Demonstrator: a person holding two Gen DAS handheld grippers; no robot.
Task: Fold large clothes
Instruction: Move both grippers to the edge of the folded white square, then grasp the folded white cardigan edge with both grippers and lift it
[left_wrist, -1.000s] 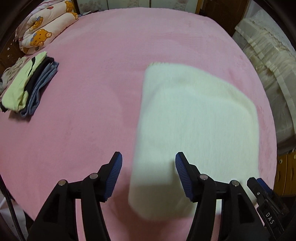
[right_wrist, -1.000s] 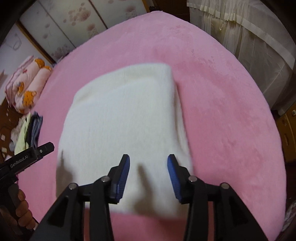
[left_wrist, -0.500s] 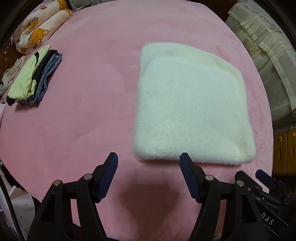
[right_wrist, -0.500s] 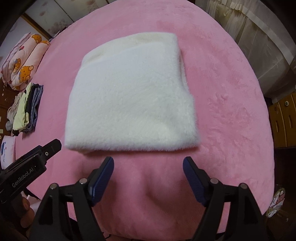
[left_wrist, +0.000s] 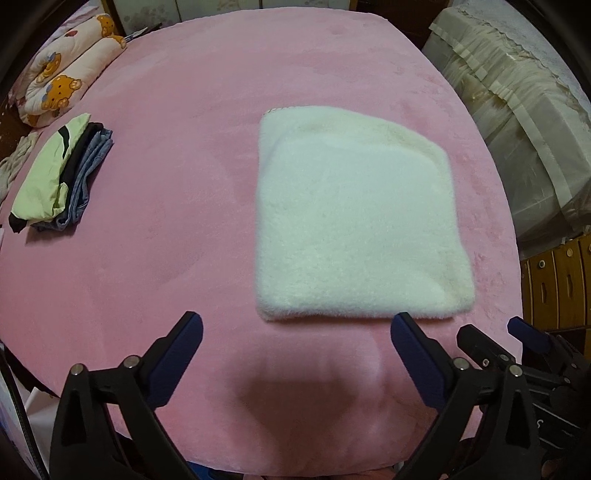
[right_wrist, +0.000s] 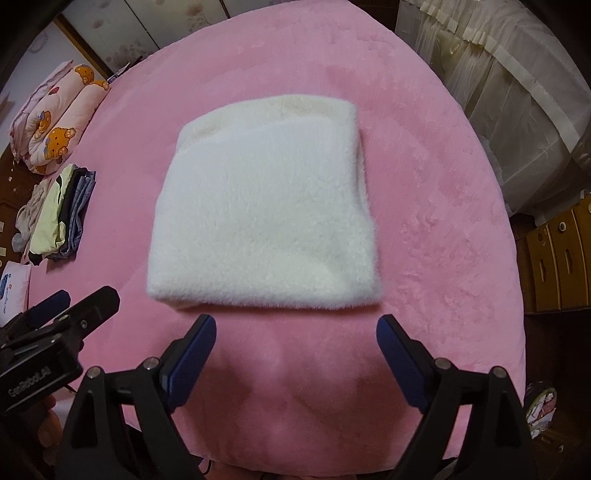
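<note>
Currently, left gripper (left_wrist: 295, 326) and right gripper (right_wrist: 295, 328) have just been opening; both gape wide, nothing between. Folded white fleece (right_wrist: 264, 218) lies on pink bed (right_wrist: 443, 240), at 12 o'clock from each gripper.

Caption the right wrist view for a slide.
Right gripper open and empty above a folded white fleece on the pink bed.

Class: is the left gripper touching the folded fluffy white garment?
Apart. Left wrist view: the left gripper, open, sits short of the folded fluffy white garment, pink cover between.
</note>
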